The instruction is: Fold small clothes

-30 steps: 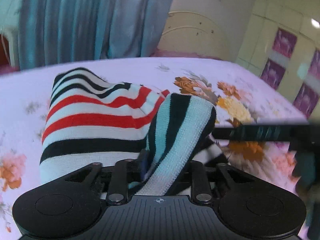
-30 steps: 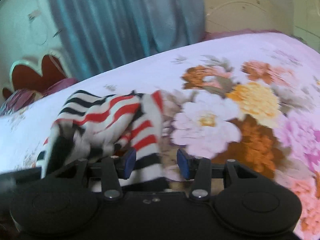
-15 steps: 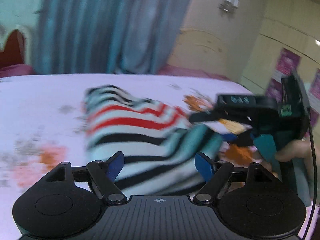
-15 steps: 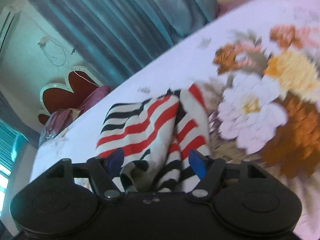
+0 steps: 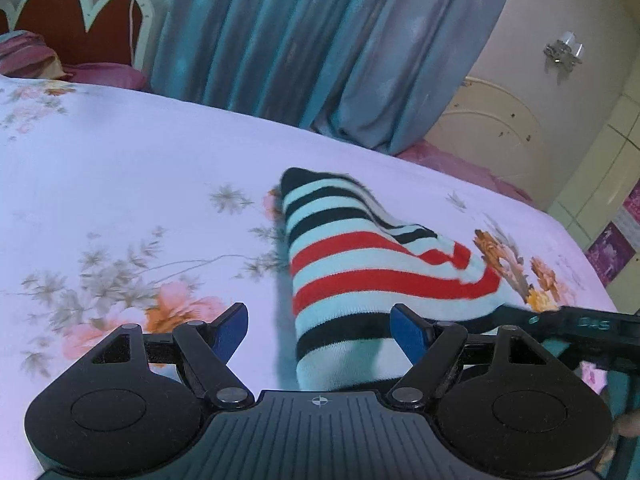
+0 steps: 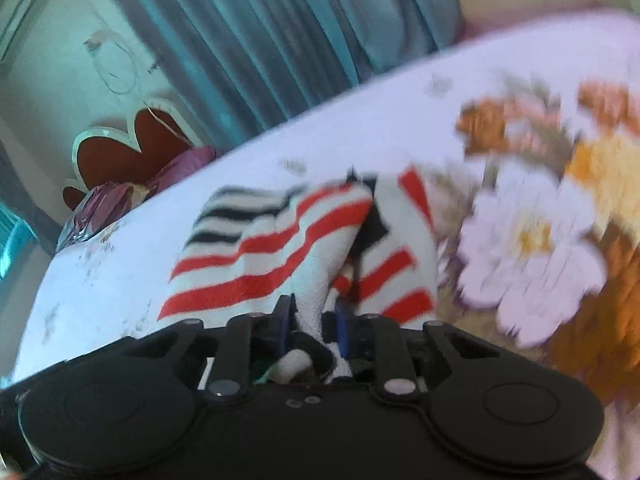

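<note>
Pinching one striped garment [image 6: 280, 248], right hand-held gripper [image 6: 310, 320]

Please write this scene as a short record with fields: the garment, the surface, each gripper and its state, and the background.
garment: striped sweater, red, black and pale bands, partly folded, lying on the bed
surface: floral bedsheet
left gripper: open, jaws wide, holding nothing, sweater edge between the tips
right gripper: shut on a fold of the sweater
background: blue curtain, red headboard, pink pillow
image quality: right wrist view blurred
</note>
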`<state>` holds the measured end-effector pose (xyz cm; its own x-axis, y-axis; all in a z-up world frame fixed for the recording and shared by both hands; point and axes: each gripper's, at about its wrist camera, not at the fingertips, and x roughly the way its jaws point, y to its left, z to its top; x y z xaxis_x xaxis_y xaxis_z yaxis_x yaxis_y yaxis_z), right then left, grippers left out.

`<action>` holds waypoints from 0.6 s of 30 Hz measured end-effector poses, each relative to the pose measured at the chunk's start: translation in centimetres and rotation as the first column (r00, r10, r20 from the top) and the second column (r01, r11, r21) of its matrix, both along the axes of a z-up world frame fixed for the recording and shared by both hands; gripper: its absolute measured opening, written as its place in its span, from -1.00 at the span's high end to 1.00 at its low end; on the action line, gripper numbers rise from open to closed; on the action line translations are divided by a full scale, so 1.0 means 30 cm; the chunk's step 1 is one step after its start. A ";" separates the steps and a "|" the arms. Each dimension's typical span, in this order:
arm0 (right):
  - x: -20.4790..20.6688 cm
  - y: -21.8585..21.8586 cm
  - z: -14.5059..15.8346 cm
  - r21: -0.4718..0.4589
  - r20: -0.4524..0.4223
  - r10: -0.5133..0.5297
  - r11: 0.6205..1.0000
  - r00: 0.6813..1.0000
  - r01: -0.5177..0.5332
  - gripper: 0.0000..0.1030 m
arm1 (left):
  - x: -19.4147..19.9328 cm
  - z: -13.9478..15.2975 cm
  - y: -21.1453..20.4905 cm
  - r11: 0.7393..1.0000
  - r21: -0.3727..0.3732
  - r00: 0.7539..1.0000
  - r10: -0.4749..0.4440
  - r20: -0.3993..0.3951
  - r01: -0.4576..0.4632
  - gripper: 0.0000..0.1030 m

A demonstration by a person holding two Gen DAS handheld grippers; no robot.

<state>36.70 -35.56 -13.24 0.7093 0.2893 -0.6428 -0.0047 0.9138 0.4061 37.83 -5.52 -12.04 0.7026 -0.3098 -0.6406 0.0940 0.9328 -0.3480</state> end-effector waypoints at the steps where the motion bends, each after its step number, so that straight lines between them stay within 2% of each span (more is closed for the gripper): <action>1: -0.013 -0.004 0.021 -0.020 0.034 0.002 1.000 0.999 -0.001 0.61 | 0.016 -0.007 -0.021 1.000 -0.004 1.000 -0.007 0.003 0.007 -0.50; 3: -0.043 -0.024 0.054 -0.056 0.089 0.005 0.998 0.996 0.000 0.62 | 0.027 -0.005 -0.055 1.000 -0.011 1.000 -0.028 0.013 0.028 -0.50; 4: -0.051 -0.040 0.049 -0.069 0.090 0.003 0.998 0.996 0.003 0.62 | 0.031 -0.010 -0.078 0.999 -0.003 0.999 -0.040 0.017 0.040 -0.50; 8: -0.030 -0.095 -0.070 -0.062 -0.010 -0.046 0.997 0.999 0.045 0.62 | 0.048 -0.080 -0.150 0.995 0.039 0.995 -0.092 -0.045 0.094 -0.50; 10: -0.044 -0.095 -0.079 -0.059 -0.010 -0.052 0.997 0.999 0.051 0.54 | 0.046 -0.102 -0.161 0.995 0.049 0.995 -0.090 -0.048 0.092 -0.52; 13: -0.083 -0.116 -0.037 -0.025 -0.019 -0.062 0.998 0.998 0.062 0.47 | 0.046 -0.099 -0.165 0.993 0.061 0.994 -0.096 -0.046 0.098 -0.54; 14: -0.104 -0.122 -0.026 -0.012 -0.020 -0.063 0.998 0.998 0.062 0.43 | 0.046 -0.096 -0.163 0.993 0.061 0.994 -0.102 -0.048 0.105 -0.54; 15: -0.133 -0.132 -0.019 0.006 -0.021 -0.058 0.998 0.998 0.058 0.29 | 0.044 -0.096 -0.164 0.992 0.059 0.993 -0.109 -0.051 0.112 -0.54; 18: -0.202 -0.120 -0.020 -0.004 -0.059 -0.026 1.000 0.998 0.026 0.18 | 0.038 -0.099 -0.167 0.990 0.060 0.991 -0.124 -0.054 0.127 -0.54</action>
